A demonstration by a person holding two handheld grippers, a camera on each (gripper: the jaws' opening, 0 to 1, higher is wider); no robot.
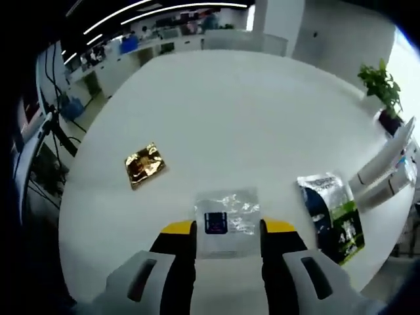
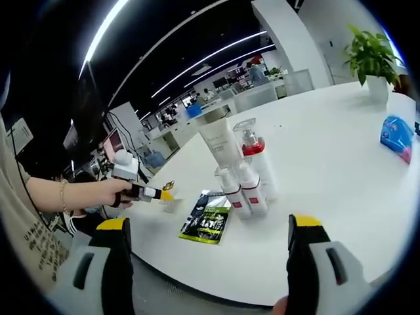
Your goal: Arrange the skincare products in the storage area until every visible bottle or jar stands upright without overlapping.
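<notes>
On the white round table (image 2: 341,197), a tall white tube (image 2: 220,141), a clear-capped bottle with a red band (image 2: 252,149) and two small red-labelled bottles (image 2: 241,189) stand upright in a tight cluster. A black-and-green pouch (image 2: 207,223) lies flat in front of them. My right gripper (image 2: 210,223) is open wide, hovering short of the table edge. My left gripper (image 1: 228,228) is open just above a clear sachet with a dark label (image 1: 226,220). Left of it lies a gold sachet (image 1: 144,164), and the pouch (image 1: 331,216) and white bottles (image 1: 387,164) are to the right.
A person's hand holds the left gripper (image 2: 141,190) at the table's left side. A blue packet (image 2: 397,134) lies far right on the table. A potted plant (image 2: 371,59) stands at the far edge. Desks and monitors are behind the table.
</notes>
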